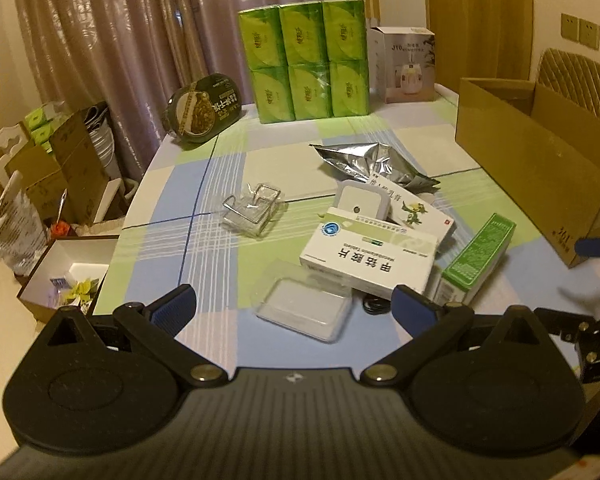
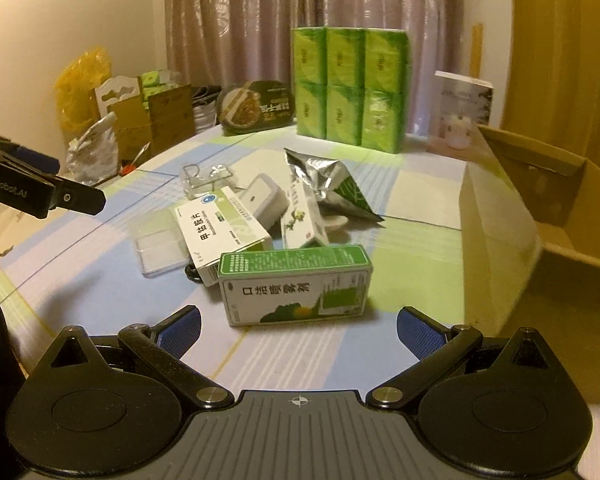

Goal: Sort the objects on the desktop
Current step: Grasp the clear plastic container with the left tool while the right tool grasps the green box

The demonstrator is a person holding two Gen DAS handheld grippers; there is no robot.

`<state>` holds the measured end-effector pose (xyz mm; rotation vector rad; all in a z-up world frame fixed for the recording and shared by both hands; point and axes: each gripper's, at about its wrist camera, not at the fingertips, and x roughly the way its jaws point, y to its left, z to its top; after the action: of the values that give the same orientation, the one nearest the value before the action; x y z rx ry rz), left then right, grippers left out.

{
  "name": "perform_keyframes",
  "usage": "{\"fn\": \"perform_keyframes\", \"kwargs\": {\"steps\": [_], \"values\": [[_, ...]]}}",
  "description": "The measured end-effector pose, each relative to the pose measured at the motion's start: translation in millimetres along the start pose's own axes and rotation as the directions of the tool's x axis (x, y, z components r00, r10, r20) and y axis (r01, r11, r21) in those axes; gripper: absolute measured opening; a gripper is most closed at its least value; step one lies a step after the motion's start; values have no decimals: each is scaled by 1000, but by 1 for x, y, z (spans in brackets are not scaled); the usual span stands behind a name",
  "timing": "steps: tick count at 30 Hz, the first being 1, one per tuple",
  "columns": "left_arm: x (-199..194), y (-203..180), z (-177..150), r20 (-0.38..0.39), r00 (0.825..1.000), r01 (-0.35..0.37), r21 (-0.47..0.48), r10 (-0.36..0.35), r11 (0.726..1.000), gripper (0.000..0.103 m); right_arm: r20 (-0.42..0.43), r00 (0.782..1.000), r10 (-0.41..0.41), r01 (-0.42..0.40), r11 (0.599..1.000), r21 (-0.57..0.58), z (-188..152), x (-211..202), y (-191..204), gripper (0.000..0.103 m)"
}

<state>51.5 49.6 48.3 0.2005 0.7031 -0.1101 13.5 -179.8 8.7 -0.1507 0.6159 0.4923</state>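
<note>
Right tool (image 2: 298,330) spread wide, empty, low over the surface (image 2: 416,196). Green spray box (image 2: 296,284) lies dead ahead just past its fingertips, long axis crosswise to my approach, so my right is nearer. Left tool (image 1: 294,308) also wide, empty, facing the clear plastic case (image 1: 304,312). Cardboard box (image 2: 540,208) to the right; its interior mostly hidden. Small black item under the white medicine box (image 2: 224,232) unreadable.
</note>
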Motion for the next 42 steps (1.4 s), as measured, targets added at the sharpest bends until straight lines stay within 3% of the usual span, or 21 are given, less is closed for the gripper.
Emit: {"fn": "perform_keyframes", "kwargs": {"steps": [6, 9, 15, 25, 36, 42], "values": [[27, 15, 5, -64, 997, 44, 34, -41, 998, 102, 1, 1000, 7, -7, 999, -33, 10, 14, 15, 101], [38, 21, 8, -86, 993, 83, 38, -80, 996, 102, 22, 1000, -19, 20, 998, -63, 18, 24, 25, 101], [62, 31, 7, -106, 993, 61, 73, -53, 995, 102, 30, 996, -89, 90, 994, -60, 24, 51, 32, 101], [89, 35, -5, -128, 986, 117, 78, -107, 990, 102, 16, 981, -195, 195, 980, -46, 24, 83, 35, 101], [113, 30, -9, -123, 972, 211, 106, -198, 972, 102, -58, 958, -281, 280, 960, -21, 10, 61, 10, 101], [129, 27, -9, -131, 966, 240, 131, -223, 962, 102, -54, 959, -279, 281, 960, 21, 7, 57, -1, 101]]}}
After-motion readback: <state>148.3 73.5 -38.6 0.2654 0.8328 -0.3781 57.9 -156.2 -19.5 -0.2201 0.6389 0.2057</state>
